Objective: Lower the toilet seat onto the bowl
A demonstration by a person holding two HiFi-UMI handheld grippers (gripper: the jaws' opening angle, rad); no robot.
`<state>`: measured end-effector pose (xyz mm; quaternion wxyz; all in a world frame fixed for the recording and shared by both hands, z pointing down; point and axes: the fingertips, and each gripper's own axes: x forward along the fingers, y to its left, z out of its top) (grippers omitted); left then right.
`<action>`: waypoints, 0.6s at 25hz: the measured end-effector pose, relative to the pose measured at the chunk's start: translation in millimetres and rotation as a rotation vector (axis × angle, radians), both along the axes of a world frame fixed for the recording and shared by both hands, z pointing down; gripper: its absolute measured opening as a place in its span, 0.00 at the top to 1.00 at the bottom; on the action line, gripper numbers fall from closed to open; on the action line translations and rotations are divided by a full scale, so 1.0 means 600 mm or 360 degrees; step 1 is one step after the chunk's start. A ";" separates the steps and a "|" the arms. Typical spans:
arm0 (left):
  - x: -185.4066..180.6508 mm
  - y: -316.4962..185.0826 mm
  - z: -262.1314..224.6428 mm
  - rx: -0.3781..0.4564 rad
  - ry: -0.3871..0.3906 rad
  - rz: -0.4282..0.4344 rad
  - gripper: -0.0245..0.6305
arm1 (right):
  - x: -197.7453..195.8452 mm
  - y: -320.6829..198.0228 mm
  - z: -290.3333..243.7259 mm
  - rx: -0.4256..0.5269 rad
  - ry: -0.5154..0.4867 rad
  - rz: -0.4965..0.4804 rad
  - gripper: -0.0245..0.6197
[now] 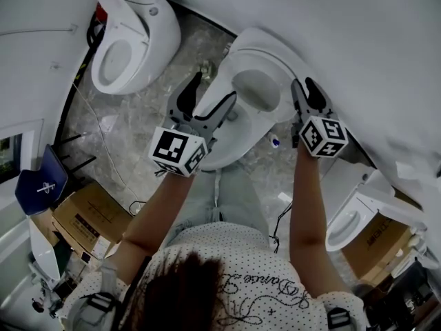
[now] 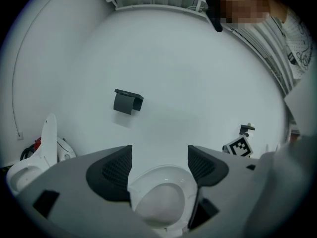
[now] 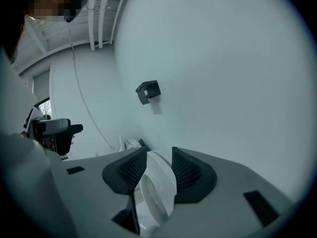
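A white toilet stands against the wall, and its seat (image 1: pixel 275 67) is tilted partway up over the bowl (image 1: pixel 227 150). My right gripper (image 1: pixel 303 88) is at the seat's right edge. In the right gripper view the rim of the seat (image 3: pixel 156 187) fills the gap between the dark pads, so that gripper (image 3: pixel 159 170) is shut on it. My left gripper (image 1: pixel 215 88) is at the seat's left side with its jaws wide apart. In the left gripper view the seat (image 2: pixel 161 202) shows between and below the pads, clear of them, and that gripper (image 2: pixel 159 165) is open.
A second toilet (image 1: pixel 131 40) stands at the upper left and a third (image 1: pixel 351 216) at the lower right. Cardboard boxes (image 1: pixel 89 216) (image 1: pixel 375 243) and cables lie on the stone floor. A dark holder (image 2: pixel 128 101) (image 3: pixel 148 91) hangs on the white wall.
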<state>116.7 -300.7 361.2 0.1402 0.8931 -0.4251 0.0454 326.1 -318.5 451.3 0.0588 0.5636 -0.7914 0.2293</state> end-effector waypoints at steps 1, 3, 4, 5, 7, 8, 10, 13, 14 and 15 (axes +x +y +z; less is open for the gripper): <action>-0.002 0.001 0.001 -0.0004 -0.0003 -0.0007 0.43 | 0.000 -0.005 0.010 -0.0015 -0.0002 -0.0003 0.70; -0.006 0.004 0.004 -0.0016 -0.0010 -0.0019 0.43 | 0.000 -0.013 0.029 -0.0045 -0.0014 -0.0010 0.73; -0.008 0.004 0.005 -0.0021 -0.0014 -0.0023 0.43 | 0.000 -0.017 0.038 -0.0061 -0.0021 -0.0014 0.75; -0.009 0.004 0.006 -0.0024 -0.0017 -0.0027 0.43 | 0.001 -0.021 0.048 -0.0078 -0.0024 -0.0018 0.75; -0.010 0.005 0.006 -0.0028 -0.0017 -0.0036 0.43 | 0.002 -0.025 0.066 -0.0119 -0.0014 -0.0032 0.77; -0.010 0.006 0.005 -0.0028 -0.0016 -0.0040 0.43 | 0.001 -0.024 0.075 -0.0148 -0.0004 -0.0049 0.77; -0.013 0.008 0.003 -0.0023 -0.0017 -0.0045 0.43 | -0.008 -0.020 0.091 -0.0203 0.0011 -0.0090 0.77; -0.017 0.008 0.001 -0.0021 -0.0014 -0.0065 0.43 | -0.011 -0.018 0.095 -0.0212 0.0016 -0.0106 0.78; -0.019 0.008 0.002 -0.0022 -0.0012 -0.0073 0.43 | -0.010 -0.019 0.095 -0.0213 0.0012 -0.0107 0.78; -0.020 0.008 0.003 -0.0023 -0.0011 -0.0081 0.43 | -0.009 -0.021 0.096 -0.0216 0.0007 -0.0109 0.78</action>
